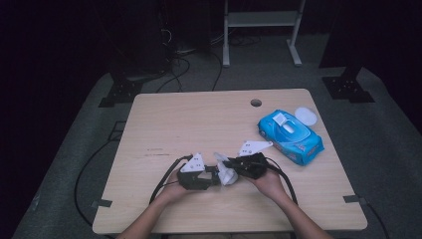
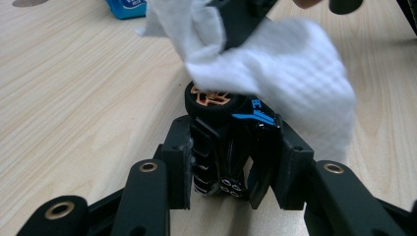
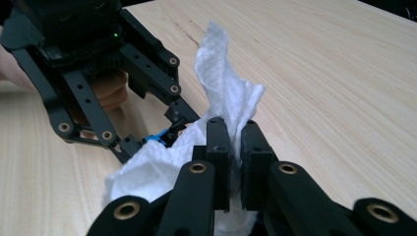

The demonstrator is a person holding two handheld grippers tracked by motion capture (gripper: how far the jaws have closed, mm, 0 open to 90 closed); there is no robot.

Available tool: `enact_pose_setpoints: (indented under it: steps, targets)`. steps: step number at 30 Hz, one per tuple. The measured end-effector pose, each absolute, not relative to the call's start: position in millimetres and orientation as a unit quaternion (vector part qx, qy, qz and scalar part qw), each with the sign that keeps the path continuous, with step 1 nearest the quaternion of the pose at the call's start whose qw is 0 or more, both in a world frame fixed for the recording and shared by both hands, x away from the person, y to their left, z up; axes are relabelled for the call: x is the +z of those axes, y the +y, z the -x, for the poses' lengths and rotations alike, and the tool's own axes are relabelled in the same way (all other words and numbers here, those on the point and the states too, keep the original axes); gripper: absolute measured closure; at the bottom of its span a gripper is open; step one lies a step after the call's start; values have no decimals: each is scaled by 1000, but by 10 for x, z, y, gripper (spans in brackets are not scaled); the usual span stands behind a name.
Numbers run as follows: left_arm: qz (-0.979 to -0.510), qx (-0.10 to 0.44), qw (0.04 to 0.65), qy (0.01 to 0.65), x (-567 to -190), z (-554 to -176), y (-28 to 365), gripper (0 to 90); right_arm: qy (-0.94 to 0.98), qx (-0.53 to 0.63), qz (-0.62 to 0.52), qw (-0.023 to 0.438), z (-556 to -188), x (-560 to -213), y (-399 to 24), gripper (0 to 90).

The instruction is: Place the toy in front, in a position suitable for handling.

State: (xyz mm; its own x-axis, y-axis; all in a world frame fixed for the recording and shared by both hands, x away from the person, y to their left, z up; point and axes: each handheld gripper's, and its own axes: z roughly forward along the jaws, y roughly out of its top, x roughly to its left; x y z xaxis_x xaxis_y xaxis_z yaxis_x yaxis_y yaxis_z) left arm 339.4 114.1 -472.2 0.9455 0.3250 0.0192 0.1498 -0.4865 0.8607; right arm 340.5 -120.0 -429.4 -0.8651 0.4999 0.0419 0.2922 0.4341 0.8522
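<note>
wiping toy car [image 2: 231,147] with wipe [image 3: 226,98], both tongs clamped.

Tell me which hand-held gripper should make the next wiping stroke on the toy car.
Right, most likely. The right hand-held gripper is shut on the white wet wipe, which already drapes over the toy car. The left hand-held gripper is clamped on the car, so it should just steady it.

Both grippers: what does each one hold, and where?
Left gripper clamps the toy car by its sides; right gripper pinches the white wipe mid-sheet.
</note>
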Motion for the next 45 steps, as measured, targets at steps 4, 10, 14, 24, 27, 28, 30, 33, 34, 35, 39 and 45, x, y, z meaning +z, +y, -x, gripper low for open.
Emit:
enact_pose_setpoints:
  steps: [4,10,14,24,27,28,30,33,34,35,39,45]
  targets:
    - [-857,90,488,140,-4722,-3389,1136,580,840,493,-216,70,-3345,-4306,-1057,844]
    - [-857,90,487,140,-4719,-3391,1154,581,840,480,-229,110,-3352,-4248,-1168,844]
    - [-858,91,487,139,-4716,-3391,1153,581,840,467,-243,134,-3385,-4234,-1291,844]
    - [-858,87,487,141,-4709,-3401,1175,582,836,444,-282,158,-3461,-4252,-1618,844]
    - [-858,88,487,139,-4708,-3400,1172,581,831,463,-276,137,-3447,-4262,-1524,844]
    - [-858,89,487,139,-4709,-3399,1169,581,829,473,-270,124,-3442,-4265,-1485,844]
    - [-858,89,487,139,-4708,-3397,1162,582,831,481,-257,108,-3421,-4282,-1367,844]
    - [-858,90,487,139,-4709,-3401,1173,582,840,473,-239,118,-3398,-4298,-1275,844]
    - [-858,90,487,138,-4709,-3403,1179,582,840,468,-243,123,-3409,-4287,-1318,844]
    - [-858,89,487,138,-4709,-3405,1185,582,839,465,-250,133,-3420,-4282,-1379,844]
    - [-858,88,487,137,-4707,-3413,1191,582,828,455,-289,153,-3489,-4278,-1695,845]
    - [-858,86,487,137,-4709,-3414,1178,581,825,474,-279,127,-3466,-4291,-1548,845]
